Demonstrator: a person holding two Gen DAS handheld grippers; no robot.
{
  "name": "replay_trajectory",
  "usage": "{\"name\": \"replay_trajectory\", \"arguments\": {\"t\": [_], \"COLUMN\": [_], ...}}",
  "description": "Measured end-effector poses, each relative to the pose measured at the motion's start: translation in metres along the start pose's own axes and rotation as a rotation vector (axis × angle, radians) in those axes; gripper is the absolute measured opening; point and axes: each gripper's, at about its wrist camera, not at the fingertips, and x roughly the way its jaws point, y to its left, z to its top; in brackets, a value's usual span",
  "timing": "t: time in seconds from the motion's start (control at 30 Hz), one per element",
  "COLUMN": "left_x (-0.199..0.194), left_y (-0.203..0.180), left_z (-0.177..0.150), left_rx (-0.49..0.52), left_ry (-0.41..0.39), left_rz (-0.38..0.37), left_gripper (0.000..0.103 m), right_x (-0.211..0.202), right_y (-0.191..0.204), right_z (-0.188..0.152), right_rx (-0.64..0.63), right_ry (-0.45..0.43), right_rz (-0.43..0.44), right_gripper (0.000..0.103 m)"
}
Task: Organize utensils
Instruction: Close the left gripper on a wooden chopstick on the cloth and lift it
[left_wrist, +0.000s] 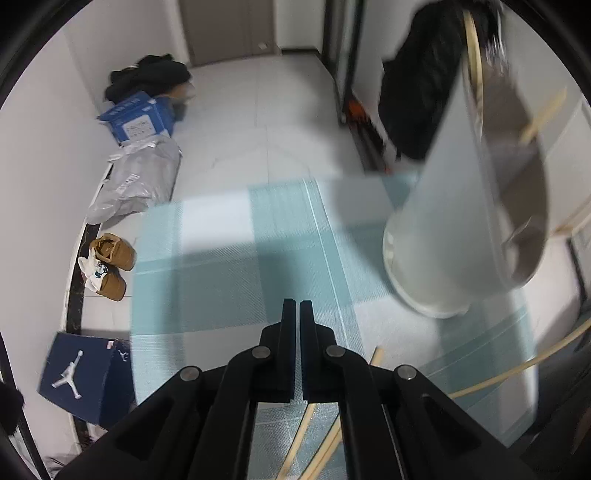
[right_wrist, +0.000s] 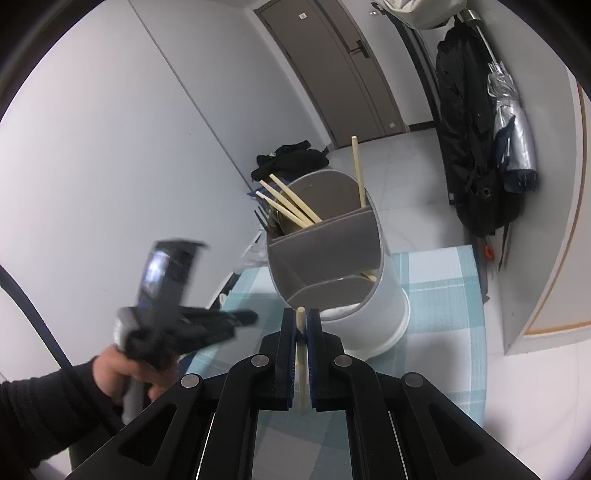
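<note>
A white round utensil holder with grey dividers stands on the teal checked tablecloth. Several pale chopsticks and a dark fork lean in its far compartment, and one chopstick stands upright. My right gripper is shut on a pale chopstick, just in front of the holder's near rim. My left gripper is shut with nothing seen between its fingers, above the cloth. It shows blurred in the right wrist view, left of the holder. The holder looms at its right. Loose chopsticks lie on the cloth.
A hand in a dark sleeve holds the left gripper. On the floor past the table edge lie brown shoes, a dark blue shoebox, a blue box and a grey bag. A black bag hangs on the right.
</note>
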Motion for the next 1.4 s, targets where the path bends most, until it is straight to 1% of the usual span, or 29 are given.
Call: {"name": "replay_trajectory", "arguments": {"t": [0.07,0.13,0.23,0.27,0.3,0.33,0.37,0.4,0.47,0.5,0.57,0.67,0.73,0.77,0.8,0.83,0.87,0.9,0.93,1.03,1.1,1.13,1.23,1.27,1.4], "left_x": [-0.007,-0.005,0.008,0.012,0.020,0.027,0.034,0.036,0.041,0.044,0.050,0.048,0.047,0.048,0.048,0.048,0.049,0.051,0.052,0.056,0.057,0.054,0.032,0.019,-0.030], "left_y": [0.002,-0.001,-0.015,-0.017,-0.017,-0.017,-0.017,-0.017,-0.016,-0.016,-0.015,-0.016,-0.020,-0.020,-0.023,-0.027,-0.030,-0.033,-0.036,-0.038,-0.032,-0.028,-0.014,-0.006,0.009], "left_z": [-0.002,-0.009,-0.023,-0.025,-0.029,-0.031,-0.034,-0.037,-0.037,-0.036,-0.034,-0.031,-0.027,-0.025,-0.023,-0.023,-0.022,-0.019,-0.017,-0.009,-0.005,-0.004,0.001,0.004,0.007], "left_rx": [-0.021,0.013,0.092,0.108,0.122,0.131,0.143,0.152,0.169,0.171,0.172,0.194,0.195,0.195,0.197,0.205,0.214,0.222,0.231,0.229,0.201,0.180,0.107,0.071,-0.020], "left_ry": [-0.005,0.022,0.068,0.091,0.129,0.160,0.179,0.184,0.189,0.197,0.217,0.213,0.225,0.232,0.234,0.235,0.238,0.243,0.243,0.231,0.220,0.202,0.114,0.071,-0.087], "left_rz": [-0.035,-0.052,-0.019,-0.026,-0.035,-0.037,-0.032,-0.026,-0.006,-0.008,-0.013,-0.006,-0.012,-0.017,-0.024,-0.031,-0.036,-0.043,-0.039,-0.022,-0.006,0.001,0.009,0.007,-0.004], "left_gripper": [0.000,0.000,0.000,0.004,0.012,0.016,0.022,0.026,0.031,0.034,0.038,0.038,0.038,0.034,0.026,0.020,0.009,0.002,0.002,0.002,0.002,0.002,0.002,0.002,0.001], "right_x": [0.001,0.002,0.003,0.003,0.002,0.001,0.001,0.001,0.001,0.002,0.002,0.002,0.001,0.000,0.000,0.000,0.001,0.001,0.001,0.001,0.001,0.001,0.002,0.002,0.003], "right_y": [0.003,0.004,0.006,0.008,0.009,0.010,0.010,0.010,0.007,0.006,0.003,0.003,0.003,0.002,0.002,0.000,-0.001,-0.002,-0.003,-0.005,-0.005,-0.004,-0.001,0.000,0.007], "right_z": [-0.001,-0.003,-0.007,-0.008,-0.009,-0.010,-0.010,-0.010,-0.010,-0.009,-0.008,-0.007,-0.006,-0.006,-0.006,-0.006,-0.005,-0.005,-0.005,-0.003,-0.002,-0.002,-0.002,-0.002,-0.002], "right_rx": [-0.007,-0.009,-0.009,-0.014,-0.020,-0.028,-0.032,-0.032,-0.024,-0.018,-0.009,-0.009,-0.009,-0.007,-0.004,0.001,0.005,0.008,0.011,0.019,0.016,0.014,0.007,0.005,-0.010], "right_ry": [-0.001,0.002,0.011,0.010,0.008,0.004,0.003,0.003,0.004,0.005,0.006,0.004,0.003,0.002,0.002,0.006,0.008,0.009,0.010,0.012,0.015,0.015,0.014,0.013,0.006], "right_rz": [-0.002,-0.006,-0.007,-0.008,-0.009,-0.010,-0.011,-0.013,-0.014,-0.015,-0.016,-0.017,-0.017,-0.017,-0.017,-0.016,-0.016,-0.018,-0.018,-0.018,-0.017,-0.017,-0.013,-0.012,-0.008], "right_gripper": [0.005,0.005,0.005,0.005,0.005,0.005,0.005,0.005,0.005,0.005,0.005,0.005,0.005,0.005,0.005,0.005,0.005,0.005,0.005,0.005,0.005,0.005,0.005,0.005,0.005]}}
